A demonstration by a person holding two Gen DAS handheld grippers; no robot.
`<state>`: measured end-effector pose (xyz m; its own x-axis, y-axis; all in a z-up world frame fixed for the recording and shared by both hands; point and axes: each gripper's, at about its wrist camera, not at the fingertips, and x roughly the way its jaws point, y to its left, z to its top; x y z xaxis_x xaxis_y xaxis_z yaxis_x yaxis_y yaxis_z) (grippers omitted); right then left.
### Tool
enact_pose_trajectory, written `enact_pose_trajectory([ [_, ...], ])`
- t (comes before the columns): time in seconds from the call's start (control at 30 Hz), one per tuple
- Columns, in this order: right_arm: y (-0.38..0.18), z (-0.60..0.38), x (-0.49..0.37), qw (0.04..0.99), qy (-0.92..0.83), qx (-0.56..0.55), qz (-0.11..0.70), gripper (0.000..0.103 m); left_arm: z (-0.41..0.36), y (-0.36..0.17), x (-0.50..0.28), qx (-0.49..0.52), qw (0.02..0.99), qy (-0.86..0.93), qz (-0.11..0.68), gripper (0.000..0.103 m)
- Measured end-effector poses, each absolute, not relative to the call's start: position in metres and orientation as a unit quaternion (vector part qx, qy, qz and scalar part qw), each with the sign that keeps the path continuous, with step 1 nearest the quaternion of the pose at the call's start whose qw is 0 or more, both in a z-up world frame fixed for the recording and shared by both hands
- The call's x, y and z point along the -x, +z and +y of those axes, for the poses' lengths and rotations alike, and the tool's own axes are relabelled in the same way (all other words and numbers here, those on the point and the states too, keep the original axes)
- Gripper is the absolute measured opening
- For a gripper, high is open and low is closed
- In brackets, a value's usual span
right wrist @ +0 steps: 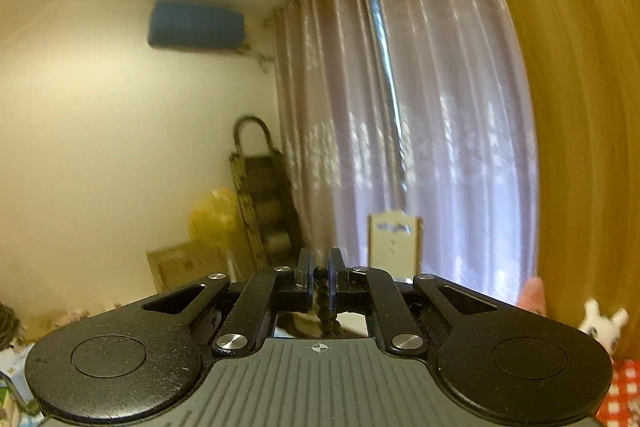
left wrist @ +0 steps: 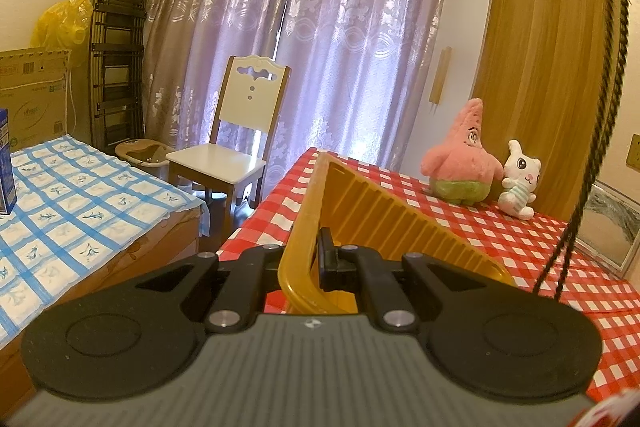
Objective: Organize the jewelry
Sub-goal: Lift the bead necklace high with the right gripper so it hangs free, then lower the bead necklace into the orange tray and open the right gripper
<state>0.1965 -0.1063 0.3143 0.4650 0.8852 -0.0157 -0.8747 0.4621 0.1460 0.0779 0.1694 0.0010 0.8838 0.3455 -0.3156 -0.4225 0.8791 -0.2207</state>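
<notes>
In the left wrist view my left gripper [left wrist: 310,247] is shut on the near rim of a yellow plastic basket [left wrist: 384,223], which is tipped up on the red checked tablecloth [left wrist: 520,239]. A dark beaded necklace [left wrist: 608,67] hangs down the right side of that view, from above the frame to near the table. In the right wrist view my right gripper [right wrist: 320,273] is held high and level, shut on the dark beaded necklace [right wrist: 325,301]; the beads pass between the fingers and drop out of sight below.
A pink star plush [left wrist: 464,155] and a white rabbit plush [left wrist: 518,181] stand at the back of the table by a wooden wardrobe [left wrist: 552,47]. A framed picture [left wrist: 608,223] leans at the right. A white chair [left wrist: 236,135], a bed [left wrist: 80,203] and curtains [left wrist: 320,27] lie beyond.
</notes>
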Motion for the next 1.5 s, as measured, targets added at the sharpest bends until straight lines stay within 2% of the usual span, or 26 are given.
enact_pose_trajectory([
  [0.13, 0.312, -0.104, -0.194, 0.852, 0.519, -0.059, 0.043, 0.007, 0.17, 0.001, -0.078, 0.144, 0.96, 0.201, 0.134, 0.006],
  [0.3, 0.277, -0.1, -0.207, 0.85, 0.513, -0.065, 0.096, 0.007, 0.17, 0.001, -0.078, 0.145, 0.959, 0.201, 0.134, 0.006],
  [0.83, 0.081, -0.061, -0.246, 0.801, 0.488, -0.093, 0.335, 0.007, 0.171, 0.001, -0.076, 0.147, 0.959, 0.201, 0.133, 0.006],
  [1.03, 0.048, -0.055, -0.251, 0.805, 0.472, -0.082, 0.35, 0.007, 0.171, 0.002, -0.077, 0.149, 0.959, 0.201, 0.134, 0.006],
  [1.3, 0.001, -0.048, -0.24, 0.828, 0.429, -0.013, 0.362, 0.008, 0.171, 0.002, -0.076, 0.15, 0.958, 0.203, 0.134, 0.006],
  [1.37, -0.004, -0.051, -0.233, 0.832, 0.424, -0.009, 0.357, 0.017, 0.171, 0.0, -0.074, 0.15, 0.958, 0.204, 0.135, 0.006],
  [1.43, -0.007, -0.057, -0.229, 0.837, 0.422, -0.019, 0.348, 0.047, 0.171, 0.0, -0.073, 0.15, 0.958, 0.205, 0.135, 0.006],
  [1.5, -0.009, -0.069, -0.224, 0.845, 0.414, -0.032, 0.339, 0.054, 0.171, 0.0, -0.073, 0.147, 0.958, 0.204, 0.135, 0.006],
])
